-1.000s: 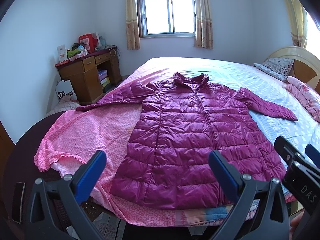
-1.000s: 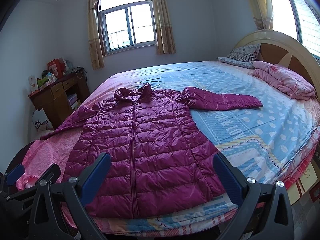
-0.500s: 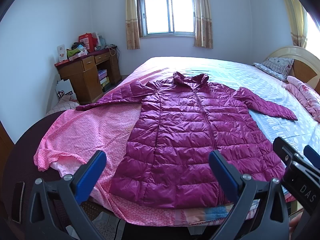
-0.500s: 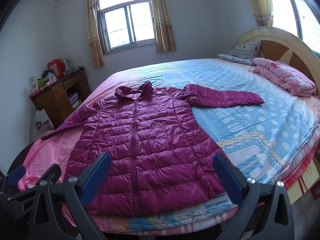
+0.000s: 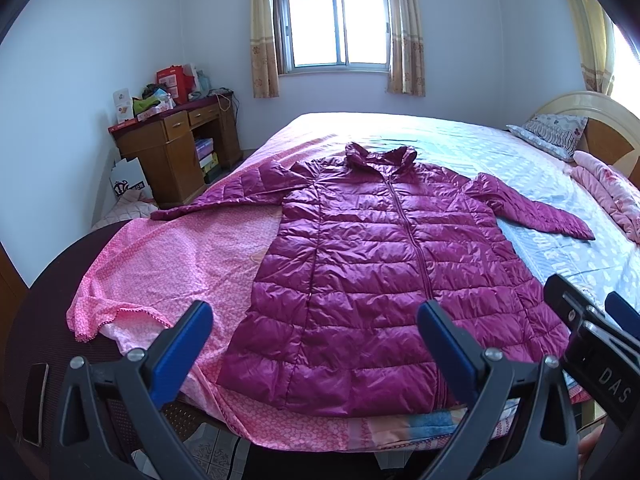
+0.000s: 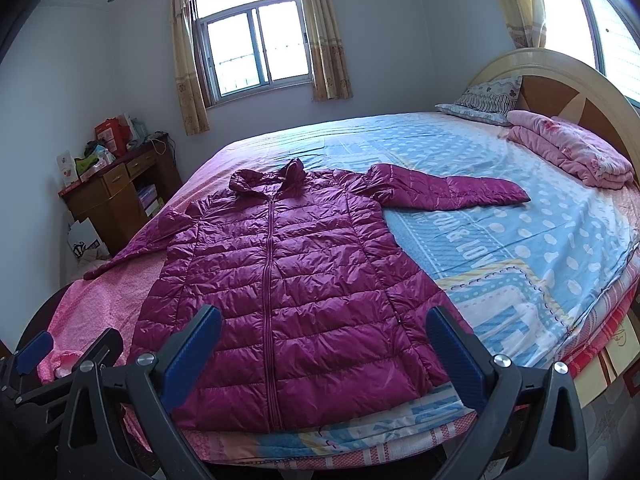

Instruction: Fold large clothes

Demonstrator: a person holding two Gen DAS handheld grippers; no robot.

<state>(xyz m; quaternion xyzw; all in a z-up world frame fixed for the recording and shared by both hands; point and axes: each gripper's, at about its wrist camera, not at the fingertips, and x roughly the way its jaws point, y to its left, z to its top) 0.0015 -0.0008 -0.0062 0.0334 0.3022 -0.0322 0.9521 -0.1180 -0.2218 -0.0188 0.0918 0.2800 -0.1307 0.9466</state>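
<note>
Coat (image 5: 384,272) lies flat on bed (image 6: 520,248), front up, collar toward window (image 5: 338,28), bottom edge at near edge of bed. One sleeve spread out left, other sleeve spread out right toward headboard (image 6: 560,84). Pillow (image 6: 486,98) and folded blanket (image 6: 572,152) at headboard end, blanket in front of pillow. Desk (image 5: 172,152) left of bed, in corner, boxes on top. Left gripper (image 5: 316,344) and right gripper (image 6: 324,344) side by side in front of coat's bottom edge, not touching it.

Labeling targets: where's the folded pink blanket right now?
Right wrist view, far right: the folded pink blanket lies on the bed against the headboard, beside the pillow.
</note>
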